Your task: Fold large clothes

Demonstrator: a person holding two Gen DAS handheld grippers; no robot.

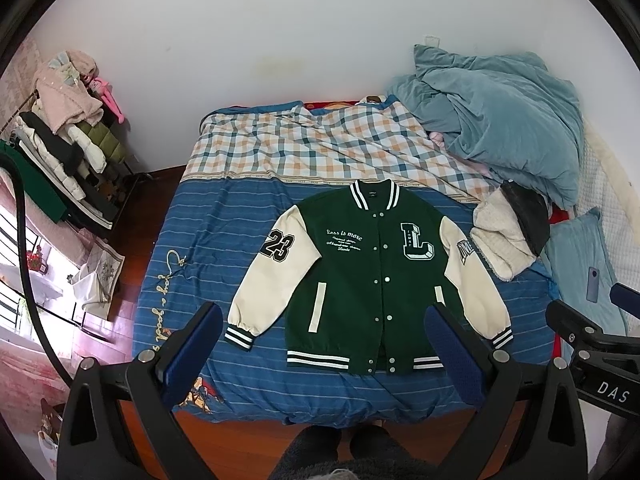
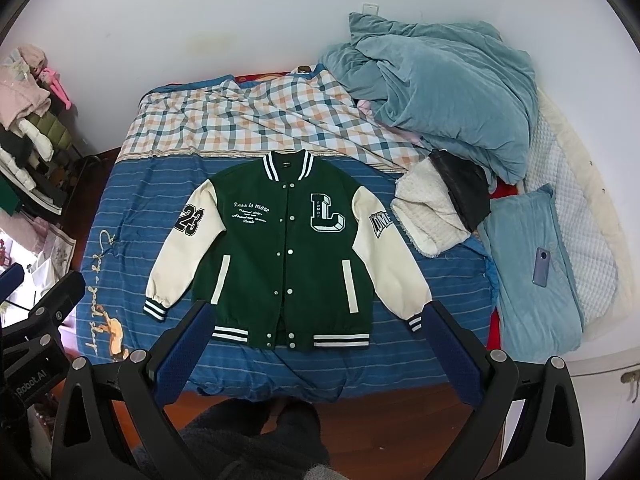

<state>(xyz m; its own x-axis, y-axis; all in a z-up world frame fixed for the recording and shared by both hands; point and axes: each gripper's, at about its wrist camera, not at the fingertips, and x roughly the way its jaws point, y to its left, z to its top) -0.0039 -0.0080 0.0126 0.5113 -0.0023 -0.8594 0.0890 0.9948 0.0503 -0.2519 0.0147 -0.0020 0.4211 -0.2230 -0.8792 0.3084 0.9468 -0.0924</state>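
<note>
A green varsity jacket (image 1: 360, 280) with cream sleeves, a white "L" patch and a "23" patch lies flat, front up and buttoned, on the blue striped bed sheet (image 1: 192, 248). It also shows in the right wrist view (image 2: 280, 264). My left gripper (image 1: 324, 320) is open and empty, held above the bed's near edge in front of the jacket's hem. My right gripper (image 2: 320, 316) is open and empty, also above the near edge, in front of the hem. Both sleeves are spread out to the sides.
A checked blanket (image 1: 304, 144) lies behind the jacket. A blue duvet (image 1: 500, 120), a cream fleece garment (image 1: 500, 236), a blue pillow (image 2: 528, 264) and a phone (image 2: 541, 266) lie at the right. A rack of clothes (image 1: 68, 136) stands left. Wooden floor (image 1: 256, 432) lies below.
</note>
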